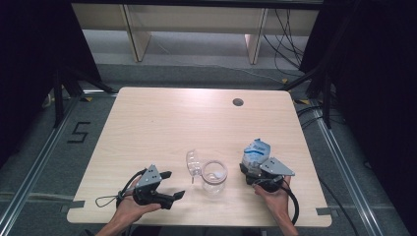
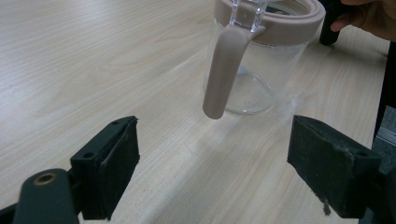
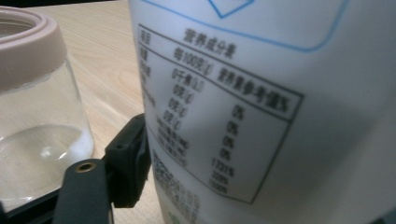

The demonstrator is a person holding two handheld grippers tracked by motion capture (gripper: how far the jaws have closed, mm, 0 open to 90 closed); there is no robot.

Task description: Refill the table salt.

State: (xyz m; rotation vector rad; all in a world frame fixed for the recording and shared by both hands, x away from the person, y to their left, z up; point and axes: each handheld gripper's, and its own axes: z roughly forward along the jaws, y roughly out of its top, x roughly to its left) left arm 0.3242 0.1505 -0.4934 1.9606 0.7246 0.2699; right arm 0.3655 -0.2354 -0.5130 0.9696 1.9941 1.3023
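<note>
Pale wood grain is running across the surface (image 1: 162,118), which is standing on grey flooring with dark curtains at both sides and a small round hole (image 1: 238,102) near its far edge. Close to the near edge, about midway along it, a clear glass jar (image 1: 215,178) with a beige rim is standing upright, its hinged clear lid (image 1: 193,164) swung open on its left side. In the left tool view a beige handle (image 2: 225,70) is hanging down the jar's wall, facing my left tool. I am holding my left tool (image 1: 167,186) near the near-left part of the surface, resting low over the wood, its jaws spread wide with nothing between them, and the jar is standing apart from them, farther along. My right tool (image 1: 253,173) is sitting just to the right of the jar, toward the near-right part of the surface, and a white pouch with blue print (image 1: 256,154) is standing upright between its jaws. In the right tool view the pouch's printed table is looming close, and one black pad (image 3: 128,163) is lying against the pouch's left side; the other pad is hidden behind the pouch, so I cannot tell whether the jaws are already pressing on it. The jar's beige rim is showing just beside the pouch there.
</note>
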